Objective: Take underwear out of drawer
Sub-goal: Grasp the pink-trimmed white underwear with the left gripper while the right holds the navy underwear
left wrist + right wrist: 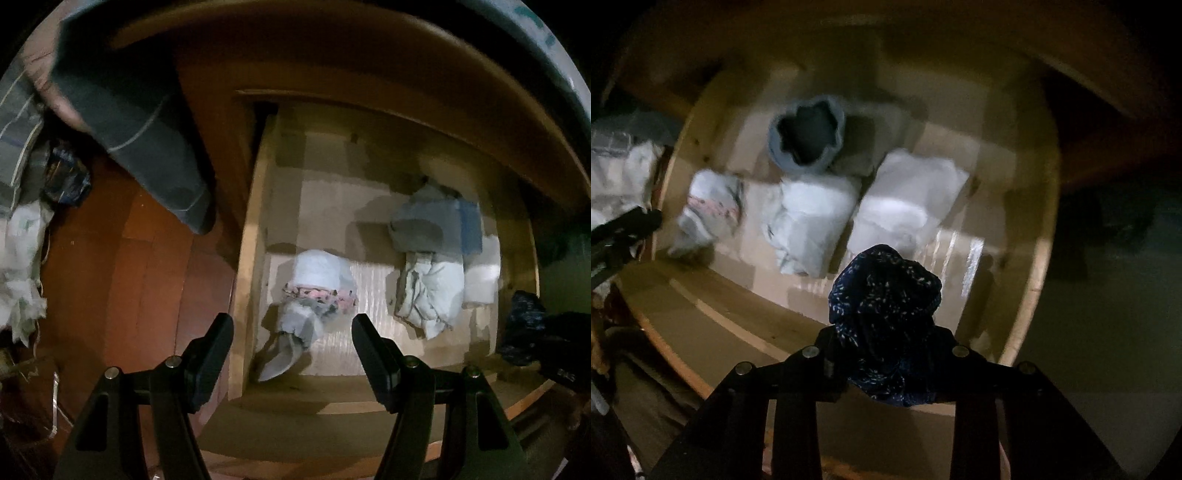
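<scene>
1. The right gripper point(886, 328) points down over the open wooden drawer point(1043, 258). Its jaws are narrow and grip one bundle of dark blue underwear with small white speckles point(884, 295).
2. This underwear hangs between the fingers, lifted above the front part of the drawer – it does not touch the drawer floor.
3. The left gripper point(291, 332) is empty. Its jaws stand about half open over the left front corner of the drawer, and nothing is between them.
4. In the right wrist view, I count four other cloth bundles inside the drawer:
   - one small pale bundle with a pink patterned band point(711, 206), at the left side of the drawer;
   - one light blue-white crumpled bundle point(809, 221), near the middle;
   - one white folded bundle point(908, 199), just right of the middle one;
   - one grey-blue piece with a dark opening point(807, 133), behind the middle one, toward the back of the drawer.
5. In the left wrist view the pink-banded bundle lies just beyond the left gripper, and the speckled underwear shows at the right edge of the drawer.
6. Left of the drawer there is a red-brown floor point(122, 258) – on it one dark green cloth with thin pale stripes point(147, 136), and one white crumpled cloth point(22, 266) further left.
</scene>
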{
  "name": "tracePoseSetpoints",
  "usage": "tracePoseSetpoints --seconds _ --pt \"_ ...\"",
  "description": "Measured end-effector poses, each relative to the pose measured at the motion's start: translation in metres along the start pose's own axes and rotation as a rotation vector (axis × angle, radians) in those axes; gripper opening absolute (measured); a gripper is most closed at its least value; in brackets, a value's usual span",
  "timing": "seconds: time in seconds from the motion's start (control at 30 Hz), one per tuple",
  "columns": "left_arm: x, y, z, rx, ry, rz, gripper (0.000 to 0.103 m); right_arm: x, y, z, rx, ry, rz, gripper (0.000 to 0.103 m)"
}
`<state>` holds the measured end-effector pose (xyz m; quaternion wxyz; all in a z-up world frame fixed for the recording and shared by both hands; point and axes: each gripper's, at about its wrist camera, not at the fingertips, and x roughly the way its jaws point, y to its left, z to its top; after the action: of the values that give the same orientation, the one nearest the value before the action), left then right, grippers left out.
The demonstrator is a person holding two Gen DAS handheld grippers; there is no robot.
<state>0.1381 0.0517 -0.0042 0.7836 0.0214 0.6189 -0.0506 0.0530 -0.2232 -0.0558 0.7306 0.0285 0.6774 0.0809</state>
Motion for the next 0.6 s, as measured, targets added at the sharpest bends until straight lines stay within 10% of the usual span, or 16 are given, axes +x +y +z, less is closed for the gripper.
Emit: tracePoseSetpoints --seconds 0.6 --pt "0.054 -0.041 0.028 0.283 0.142 0.032 0.068 -0.020 -0.020 -0.012 0.047 -0.098 0.209 0.029"
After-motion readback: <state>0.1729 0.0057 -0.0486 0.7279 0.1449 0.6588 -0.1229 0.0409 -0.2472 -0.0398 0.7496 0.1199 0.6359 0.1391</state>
